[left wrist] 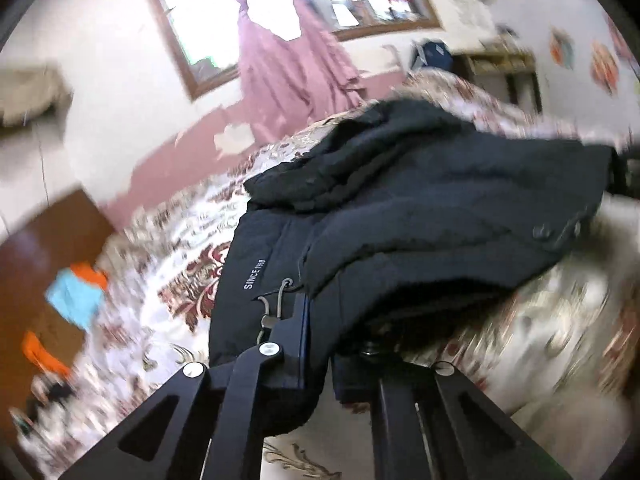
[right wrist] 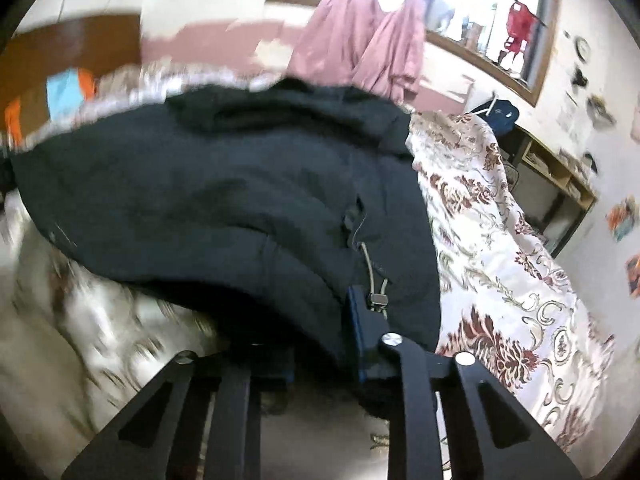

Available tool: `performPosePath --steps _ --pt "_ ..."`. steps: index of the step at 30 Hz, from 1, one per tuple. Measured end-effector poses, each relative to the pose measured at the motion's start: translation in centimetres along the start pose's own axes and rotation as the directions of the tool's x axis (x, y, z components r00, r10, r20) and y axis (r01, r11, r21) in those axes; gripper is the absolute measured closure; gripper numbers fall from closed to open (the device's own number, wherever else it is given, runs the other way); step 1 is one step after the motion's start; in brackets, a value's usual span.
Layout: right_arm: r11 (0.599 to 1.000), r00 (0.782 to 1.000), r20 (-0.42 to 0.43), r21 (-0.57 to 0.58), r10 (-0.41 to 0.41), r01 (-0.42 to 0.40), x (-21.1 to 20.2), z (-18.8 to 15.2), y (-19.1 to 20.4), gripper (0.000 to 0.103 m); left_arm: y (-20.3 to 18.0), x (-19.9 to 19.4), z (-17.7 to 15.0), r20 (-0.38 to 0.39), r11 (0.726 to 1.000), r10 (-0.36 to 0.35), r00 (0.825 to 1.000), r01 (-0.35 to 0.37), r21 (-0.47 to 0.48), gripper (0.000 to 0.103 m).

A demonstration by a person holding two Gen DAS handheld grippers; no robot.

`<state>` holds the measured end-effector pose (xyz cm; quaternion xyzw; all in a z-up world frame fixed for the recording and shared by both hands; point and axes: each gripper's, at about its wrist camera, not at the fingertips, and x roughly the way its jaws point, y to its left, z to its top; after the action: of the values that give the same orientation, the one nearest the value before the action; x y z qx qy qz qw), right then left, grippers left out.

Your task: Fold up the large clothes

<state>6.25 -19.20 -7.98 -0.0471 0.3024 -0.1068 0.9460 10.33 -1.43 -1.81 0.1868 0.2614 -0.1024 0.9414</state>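
A large black padded jacket with white "SINCE 1968" lettering and a grey drawcord lies on a floral bedspread. My left gripper is shut on the jacket's near hem, with fabric bunched over its fingers. In the right wrist view the same jacket fills the middle, lifted in a fold. My right gripper is shut on the hem beside a drawcord toggle. The fingertips of both grippers are hidden by cloth.
The bed carries a white and maroon floral spread. A brown headboard with blue and orange cloth is at left. Pink curtains hang at a window behind. A wooden shelf stands at right.
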Motion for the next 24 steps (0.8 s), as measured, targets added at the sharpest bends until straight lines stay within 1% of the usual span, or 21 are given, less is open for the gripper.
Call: performPosePath --steps 3,7,11,13,15,16,20,22,24 --pt "0.999 0.996 0.081 0.034 0.03 -0.033 -2.8 2.1 -0.8 0.092 2.4 -1.1 1.8 0.012 0.992 -0.042 0.999 0.043 -0.121 0.095" --pt "0.997 0.986 0.157 0.049 0.057 -0.065 -5.9 3.8 -1.1 0.094 4.4 -3.7 3.1 0.06 0.981 -0.055 0.997 0.065 -0.183 0.095" --pt "0.996 0.974 0.217 0.039 0.068 -0.079 -9.2 4.0 -1.4 0.095 5.3 -6.5 3.0 0.081 0.977 -0.07 0.994 0.085 -0.196 0.095" --pt "0.997 0.969 0.239 0.027 0.07 -0.078 -11.1 3.2 -1.3 0.095 5.4 -8.2 2.5 0.088 0.978 -0.077 0.993 0.093 -0.189 0.095" --pt "0.997 0.964 0.255 0.018 0.068 -0.075 -12.8 2.4 -1.3 0.095 5.4 -10.2 1.9 0.099 0.978 -0.069 0.993 0.087 -0.188 0.095" --pt "0.998 0.96 0.274 0.011 0.061 -0.066 -14.1 1.6 -1.2 0.096 5.3 -11.2 1.6 0.106 0.979 -0.059 0.993 0.078 -0.186 0.095" --pt "0.999 0.943 0.33 0.02 0.033 -0.042 -18.2 0.4 -0.7 0.097 5.2 -15.0 1.0 0.144 0.976 -0.034 0.989 0.064 -0.206 0.096" --pt "0.999 0.932 0.362 0.028 0.023 -0.036 -19.7 0.6 -0.8 0.097 5.5 -15.9 1.7 0.161 0.977 -0.028 0.987 0.061 -0.203 0.096" --pt "0.999 0.922 0.385 0.026 0.023 -0.035 -20.1 1.8 -1.2 0.097 6.2 -15.9 3.0 0.173 0.977 -0.031 0.984 0.066 -0.202 0.096"
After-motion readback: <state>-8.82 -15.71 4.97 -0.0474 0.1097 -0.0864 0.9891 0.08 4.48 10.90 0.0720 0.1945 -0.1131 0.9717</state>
